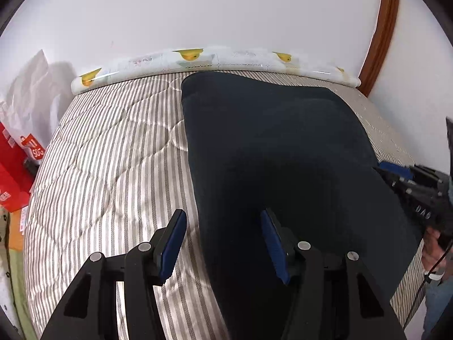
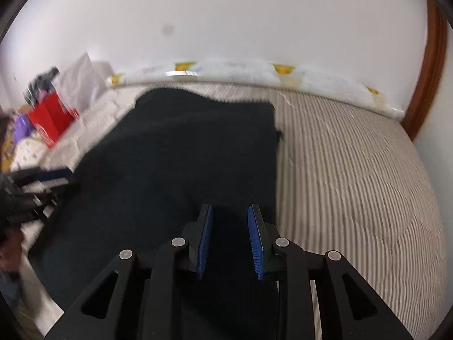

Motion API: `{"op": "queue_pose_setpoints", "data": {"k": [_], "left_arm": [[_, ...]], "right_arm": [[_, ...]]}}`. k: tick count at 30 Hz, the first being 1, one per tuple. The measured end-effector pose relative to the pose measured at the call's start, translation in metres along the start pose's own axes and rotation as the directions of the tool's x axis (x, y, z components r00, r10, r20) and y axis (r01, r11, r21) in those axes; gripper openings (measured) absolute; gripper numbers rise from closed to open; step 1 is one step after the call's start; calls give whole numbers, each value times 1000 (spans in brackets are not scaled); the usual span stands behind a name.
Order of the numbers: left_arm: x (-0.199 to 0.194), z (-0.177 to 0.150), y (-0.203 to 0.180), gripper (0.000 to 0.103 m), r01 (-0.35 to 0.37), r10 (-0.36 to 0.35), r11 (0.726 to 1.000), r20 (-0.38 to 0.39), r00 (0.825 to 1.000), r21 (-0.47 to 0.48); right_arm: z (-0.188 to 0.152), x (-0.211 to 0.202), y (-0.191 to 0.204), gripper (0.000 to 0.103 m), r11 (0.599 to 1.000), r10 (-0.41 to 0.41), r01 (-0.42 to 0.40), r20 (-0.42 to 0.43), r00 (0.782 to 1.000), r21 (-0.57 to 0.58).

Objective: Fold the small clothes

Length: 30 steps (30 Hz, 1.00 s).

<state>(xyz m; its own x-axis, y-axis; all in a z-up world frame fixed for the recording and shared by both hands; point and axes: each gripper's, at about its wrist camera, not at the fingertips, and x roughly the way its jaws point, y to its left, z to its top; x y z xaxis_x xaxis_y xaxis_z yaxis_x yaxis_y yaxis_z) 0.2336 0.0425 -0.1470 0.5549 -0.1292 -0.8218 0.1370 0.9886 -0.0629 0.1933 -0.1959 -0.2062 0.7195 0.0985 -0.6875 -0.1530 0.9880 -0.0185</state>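
Observation:
A dark navy garment (image 1: 283, 155) lies spread flat on the striped mattress (image 1: 113, 170). My left gripper (image 1: 222, 214) hovers open over its near left edge, with one blue pad above the mattress and the other above the cloth. Nothing is between its fingers. My right gripper (image 1: 396, 172) shows blurred at the garment's right edge, with a hand (image 1: 433, 249) behind it. In the right wrist view the right gripper (image 2: 230, 208) sits over the garment (image 2: 184, 155) near its right edge. Its pads stand a narrow gap apart with nothing pinched. The left gripper (image 2: 42, 189) is a blur at far left.
A long white bolster with yellow prints (image 1: 215, 61) lies against the wall at the mattress's far end. Red boxes (image 1: 11, 175) and a white bag (image 1: 31, 90) crowd the left side. A brown wooden door frame (image 1: 382, 34) rises at the right.

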Motion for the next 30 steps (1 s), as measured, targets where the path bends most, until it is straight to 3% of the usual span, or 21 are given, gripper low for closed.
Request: {"op": "queue_pose_setpoints", "data": {"k": [7,12,15,23,30], "left_arm": [[-13,-13,-4,53,-24,23,1000,-6,1000,-18],[-23,-22,-9,53,-31,31,999,-18,999,-43],[-30,-28,-12,54,-34,33,999,-20,999,-41],[-47,-46,-11,60,-32,32,999,-13,999,-42],[-61,-54,-12,61,-34,33,998,-19,999,-55]], "right_arm": [[-17,-28,-14,26,998,-32,32,1,999,60],[-24,-55,5,27,993,41,-48,70,997,110],[-35,-54,25,30,993,64,-70,61,996,95],[-53,-58,34,30,991,-92,88,37,995,97],[-60,-73,31,33,982,-130,128,5,991,139]]}}
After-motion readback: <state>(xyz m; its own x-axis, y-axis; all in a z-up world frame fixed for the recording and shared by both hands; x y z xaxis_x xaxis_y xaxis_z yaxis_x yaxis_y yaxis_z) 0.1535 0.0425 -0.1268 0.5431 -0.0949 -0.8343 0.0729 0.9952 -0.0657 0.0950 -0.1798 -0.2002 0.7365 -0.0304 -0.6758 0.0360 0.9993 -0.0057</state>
